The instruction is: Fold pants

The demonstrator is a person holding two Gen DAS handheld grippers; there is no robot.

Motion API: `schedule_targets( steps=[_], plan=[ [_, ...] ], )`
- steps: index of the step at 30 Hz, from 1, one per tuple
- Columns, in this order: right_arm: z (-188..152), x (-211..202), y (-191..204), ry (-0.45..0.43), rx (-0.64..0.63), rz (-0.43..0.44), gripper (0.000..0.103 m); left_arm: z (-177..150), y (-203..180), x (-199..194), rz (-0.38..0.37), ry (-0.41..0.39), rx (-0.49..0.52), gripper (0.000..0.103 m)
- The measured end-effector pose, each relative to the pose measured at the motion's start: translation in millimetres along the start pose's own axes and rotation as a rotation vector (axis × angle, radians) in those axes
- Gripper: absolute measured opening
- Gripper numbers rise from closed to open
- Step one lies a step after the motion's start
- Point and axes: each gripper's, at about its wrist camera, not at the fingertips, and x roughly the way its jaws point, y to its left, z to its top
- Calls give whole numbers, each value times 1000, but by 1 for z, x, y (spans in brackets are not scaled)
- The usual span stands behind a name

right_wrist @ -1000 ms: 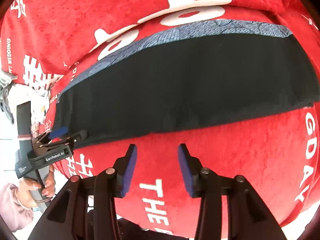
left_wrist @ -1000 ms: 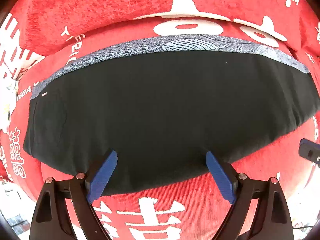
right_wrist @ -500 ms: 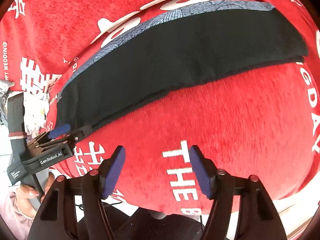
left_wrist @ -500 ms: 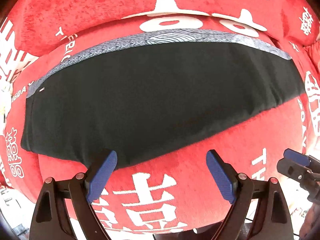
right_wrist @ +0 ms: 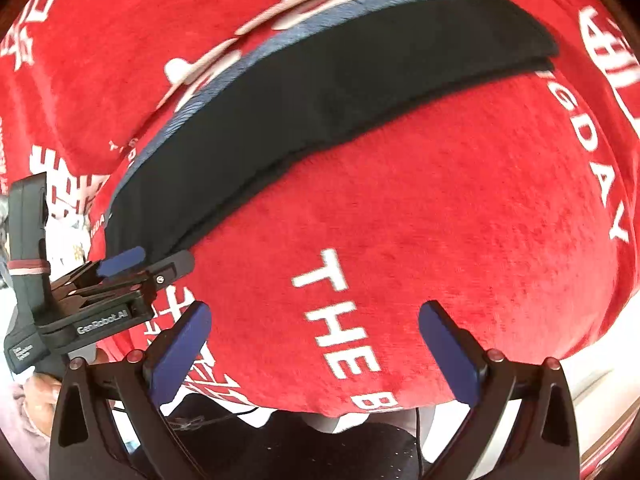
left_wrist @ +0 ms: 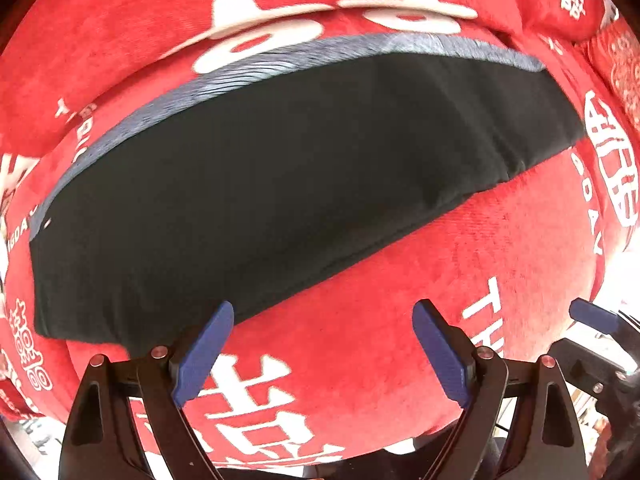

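Black pants (left_wrist: 280, 184) lie folded into a long band on a red blanket (left_wrist: 400, 320), with a grey-blue patterned strip (left_wrist: 400, 46) along the far edge. My left gripper (left_wrist: 322, 312) is open above the blanket just short of the pants' near edge, with nothing between its fingers. In the right wrist view the pants (right_wrist: 320, 92) stretch across the upper half. My right gripper (right_wrist: 316, 308) hovers over bare blanket well short of them, its jaws opening wide and empty. The left gripper (right_wrist: 152, 262) shows at the pants' left near corner.
The red blanket (right_wrist: 440, 200) carries white lettering and characters and drops off at its near edge. A hand (right_wrist: 36, 396) holds the left gripper's handle at lower left. A blue pad (left_wrist: 590, 316) of the right gripper shows at the right edge.
Both grippers have drawn back toward the blanket's near edge, away from the pants. The right gripper's jaws have spread from narrow to wide. The left jaws have kept their width.
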Motion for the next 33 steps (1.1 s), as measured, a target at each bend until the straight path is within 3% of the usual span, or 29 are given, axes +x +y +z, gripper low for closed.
schedule_targets(
  steps=[5,10,17,19,20,22,26,33],
  plan=[
    [18,-8,-46,30,61,5,103,26,-38,3,4,25,2,92],
    [54,-26,-95,-4,138,24,103,66,-82,2,4,18,16,92],
    [105,-34,-161,-119,304,218,103,115,-115,5,9,-40,-39,92],
    [110,-29,-181,-166,382,307,95,124,-118,6,22,-69,-55,92],
    [111,-26,-188,-179,417,333,82,126,-119,8,30,-77,-57,92],
    [115,-18,-202,-187,490,388,67,128,-119,18,41,-73,-65,92],
    [115,-7,-220,-223,546,513,64,124,-112,35,43,-80,-85,92],
    [134,1,-226,-306,567,593,65,112,-116,36,54,-124,-81,92]
  ],
)
